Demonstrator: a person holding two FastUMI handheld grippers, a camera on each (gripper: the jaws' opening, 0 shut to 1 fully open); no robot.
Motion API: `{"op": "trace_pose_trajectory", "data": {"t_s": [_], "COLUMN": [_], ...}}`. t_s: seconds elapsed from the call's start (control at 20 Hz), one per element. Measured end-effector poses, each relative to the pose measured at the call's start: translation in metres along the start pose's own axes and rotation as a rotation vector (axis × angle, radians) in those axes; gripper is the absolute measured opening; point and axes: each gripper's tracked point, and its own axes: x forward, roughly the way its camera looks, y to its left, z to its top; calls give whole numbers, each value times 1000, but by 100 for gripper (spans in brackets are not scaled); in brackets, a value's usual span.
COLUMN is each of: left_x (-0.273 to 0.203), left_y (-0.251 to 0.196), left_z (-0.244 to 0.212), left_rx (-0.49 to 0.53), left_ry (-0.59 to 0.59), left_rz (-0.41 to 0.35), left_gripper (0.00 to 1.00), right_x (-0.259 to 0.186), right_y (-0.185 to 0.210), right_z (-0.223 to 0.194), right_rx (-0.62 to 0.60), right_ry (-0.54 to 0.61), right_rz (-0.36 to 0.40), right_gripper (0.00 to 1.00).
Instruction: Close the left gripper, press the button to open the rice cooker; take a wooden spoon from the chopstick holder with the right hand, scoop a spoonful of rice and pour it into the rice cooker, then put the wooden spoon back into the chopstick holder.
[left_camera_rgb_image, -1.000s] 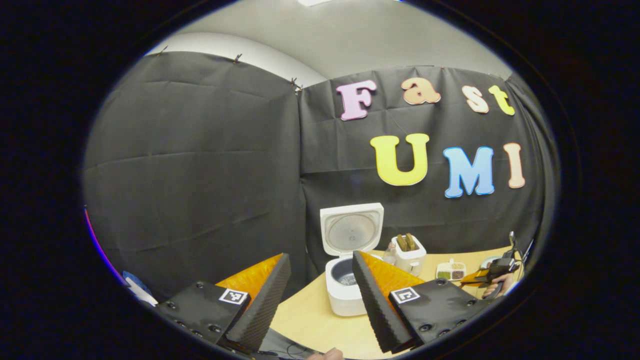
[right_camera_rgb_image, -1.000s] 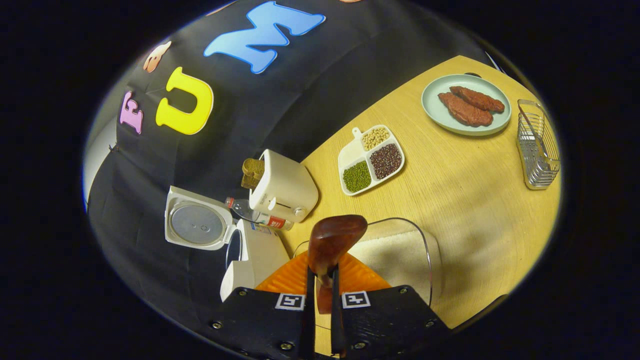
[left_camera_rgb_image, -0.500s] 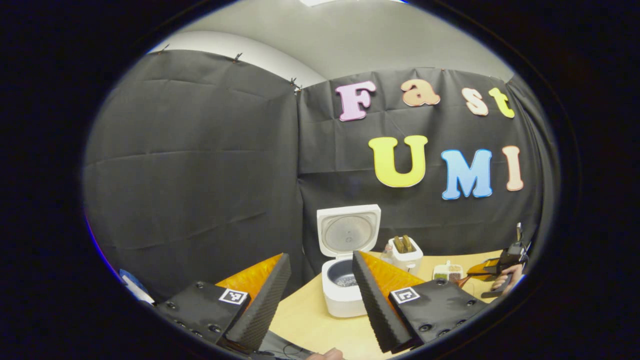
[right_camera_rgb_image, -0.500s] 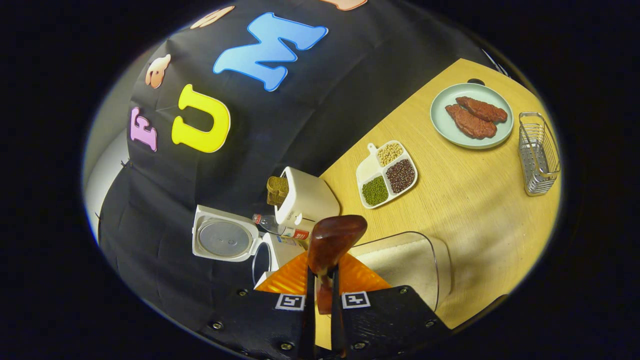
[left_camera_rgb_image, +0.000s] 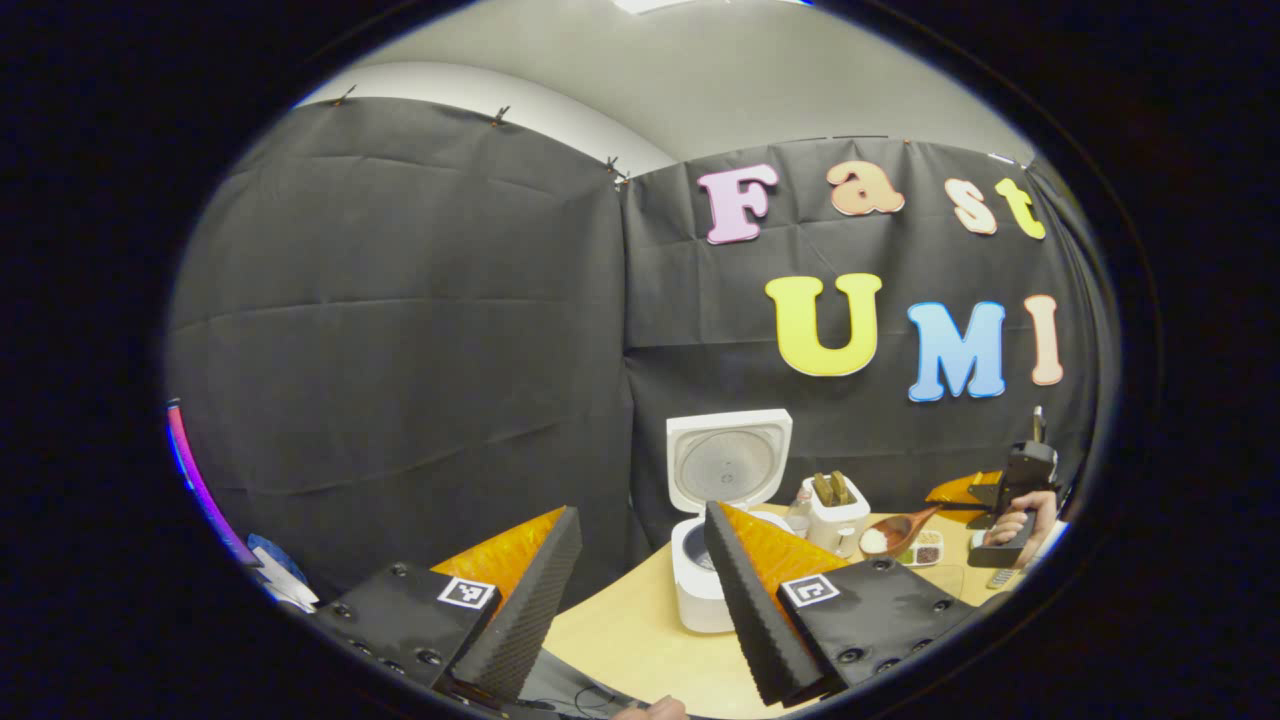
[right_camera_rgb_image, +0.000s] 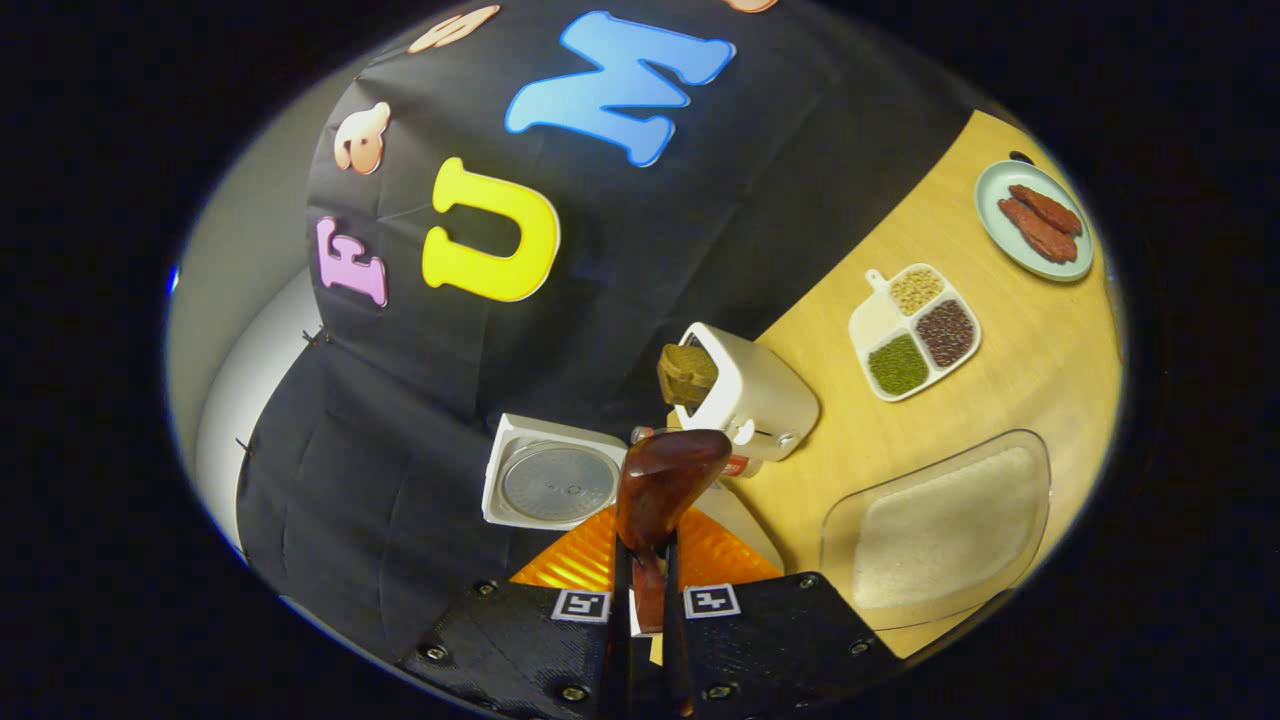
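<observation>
Wooden spoon (left_camera_rgb_image: 893, 535), now loaded with white rice, is travelling left from the rice tray (right_camera_rgb_image: 940, 530) toward the open rice cooker (left_camera_rgb_image: 722, 500) on the bench (right_camera_rgb_image: 1000, 400). The right hand-held gripper (right_camera_rgb_image: 645, 590) is clamping its handle, so pouring looks next. The left hand-held gripper (left_camera_rgb_image: 640, 600) is hanging wide open, near the cooker.

Light: even, bright from overhead | Glare: soft sheen on the table (right_camera_rgb_image: 1000, 400) | Shadows: faint beside the toaster (right_camera_rgb_image: 760, 400) | Distortion: strong fisheye bending around the table edges | Focus: sharp
</observation>
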Motion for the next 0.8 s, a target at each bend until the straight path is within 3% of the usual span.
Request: {"op": "trace_pose_trajectory", "data": {"t_s": [0.35, 0.8], "left_x": [-5, -14], "left_y": [38, 79], "left_z": [-2, -19], "left_rx": [-22, -19], "left_ry": [-1, 57], "left_rz": [97, 213], "left_gripper": [87, 87], "right_x": [98, 205], "right_y": [67, 39], "right_z": [-50, -121], "right_rx": [-242, -600], "right_ry": [69, 152], "right_rz": [38, -77], "right_gripper": [12, 12]}}
